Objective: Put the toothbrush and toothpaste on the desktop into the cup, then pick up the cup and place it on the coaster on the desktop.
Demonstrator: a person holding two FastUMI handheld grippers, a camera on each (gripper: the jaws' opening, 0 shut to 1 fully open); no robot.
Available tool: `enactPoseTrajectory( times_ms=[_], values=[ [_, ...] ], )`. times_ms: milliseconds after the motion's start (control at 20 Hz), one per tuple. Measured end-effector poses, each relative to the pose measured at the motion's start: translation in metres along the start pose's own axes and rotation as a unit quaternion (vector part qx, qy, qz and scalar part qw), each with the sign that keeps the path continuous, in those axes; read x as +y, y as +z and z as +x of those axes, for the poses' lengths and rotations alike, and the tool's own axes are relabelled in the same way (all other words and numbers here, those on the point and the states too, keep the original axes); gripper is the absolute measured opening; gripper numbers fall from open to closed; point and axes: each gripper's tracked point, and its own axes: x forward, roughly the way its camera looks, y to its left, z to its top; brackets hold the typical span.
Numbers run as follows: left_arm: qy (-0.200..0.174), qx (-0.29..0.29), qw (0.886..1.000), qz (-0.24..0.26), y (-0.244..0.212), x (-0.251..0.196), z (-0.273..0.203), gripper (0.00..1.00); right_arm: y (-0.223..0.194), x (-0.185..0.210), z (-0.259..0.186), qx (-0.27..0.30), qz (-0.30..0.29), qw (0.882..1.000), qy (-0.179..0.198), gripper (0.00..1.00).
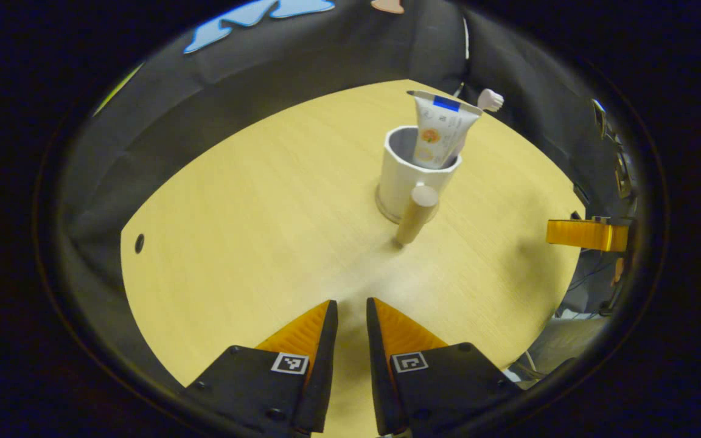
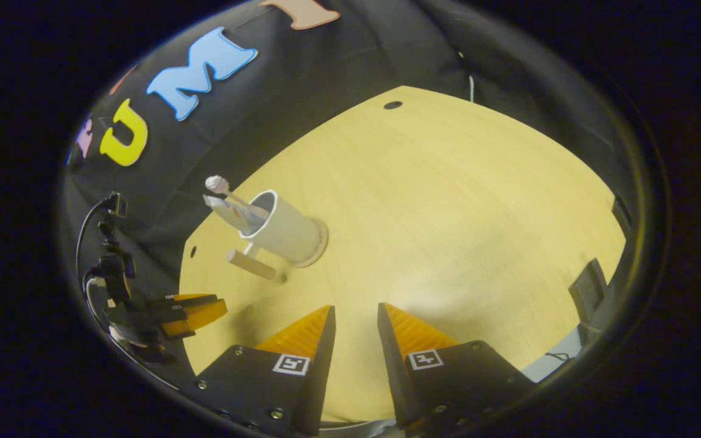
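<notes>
A white cup (image 1: 405, 179) with a wooden peg handle (image 1: 416, 216) stands upright on a round coaster (image 1: 385, 213) on the tabletop. The toothpaste tube (image 1: 442, 131) and the toothbrush (image 1: 490, 99) stick out of it, brush head up. My left gripper (image 1: 352, 304) hangs well short of the cup, open by a narrow gap and holding nothing. In the right gripper view the cup (image 2: 286, 234), its coaster (image 2: 321, 242), the toothpaste (image 2: 229, 213) and the toothbrush (image 2: 216, 182) sit to the left. My right gripper (image 2: 355, 310) is open and empty, away from the cup.
The light wooden table (image 1: 253, 213) has a small dark hole (image 1: 139, 243) near its edge. Black cloth walls close it in at the back. The right gripper (image 1: 577, 234) shows at the table's right edge; the left gripper (image 2: 195, 313) appears low on the left with cables behind.
</notes>
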Motion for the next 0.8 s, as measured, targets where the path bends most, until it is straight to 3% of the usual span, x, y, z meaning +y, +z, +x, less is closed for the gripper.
enactPoseTrajectory(
  times_ms=[150, 400, 600, 800],
  values=[
    [0.018, -0.021, 0.998, -0.048, -0.011, 0.059, -0.032, 0.36, -0.004, 0.038, 0.012, 0.015, -0.052, 0.998, 0.025, 0.45],
    [0.065, -0.078, 0.989, -0.104, -0.02, 0.082, -0.069, 0.36, -0.005, 0.096, 0.02, 0.01, -0.126, 0.99, 0.061, 0.44],
    [0.1, -0.161, 0.976, -0.109, 0.015, 0.084, -0.112, 0.36, 0.026, 0.136, 0.002, -0.05, -0.178, 0.98, 0.071, 0.44],
    [0.112, -0.251, 0.953, -0.129, 0.071, 0.083, -0.155, 0.36, 0.061, 0.178, -0.032, -0.127, -0.222, 0.963, 0.084, 0.44]
  ],
)
